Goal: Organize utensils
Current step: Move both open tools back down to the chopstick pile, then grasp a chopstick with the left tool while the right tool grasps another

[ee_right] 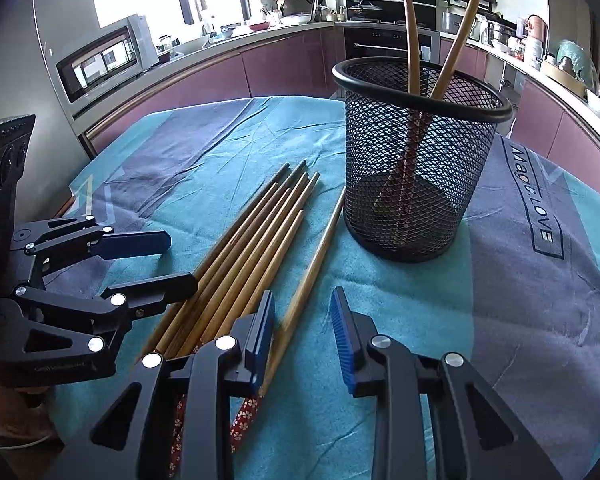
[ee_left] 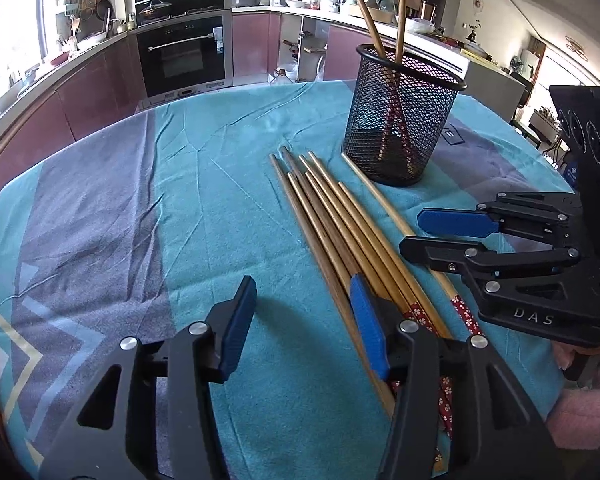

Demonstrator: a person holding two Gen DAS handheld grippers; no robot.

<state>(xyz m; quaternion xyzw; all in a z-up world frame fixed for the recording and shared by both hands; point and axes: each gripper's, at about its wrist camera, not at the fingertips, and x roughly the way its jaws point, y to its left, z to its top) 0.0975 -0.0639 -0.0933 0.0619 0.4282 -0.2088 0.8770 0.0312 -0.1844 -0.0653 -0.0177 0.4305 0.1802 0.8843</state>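
Observation:
Several wooden chopsticks (ee_left: 332,220) (ee_right: 252,232) with red flowered ends lie in a bundle on the teal and grey cloth. One paler chopstick (ee_left: 380,196) (ee_right: 320,248) lies apart, nearer the black mesh cup (ee_left: 400,120) (ee_right: 416,168). Two chopsticks (ee_left: 364,8) (ee_right: 410,28) stand in the cup. My left gripper (ee_left: 300,320) (ee_right: 176,260) is open, and its right finger hangs over the bundle's left edge. My right gripper (ee_right: 303,332) (ee_left: 428,236) is open, narrower, over the lone chopstick, which passes beside its left pad. Neither holds anything.
The cloth-covered table (ee_left: 180,200) ends at the far side, before purple kitchen cabinets and an oven (ee_left: 180,60). A hand in a pink sleeve (ee_left: 588,400) holds the right gripper. Bare cloth (ee_right: 520,280) lies to the right of the cup.

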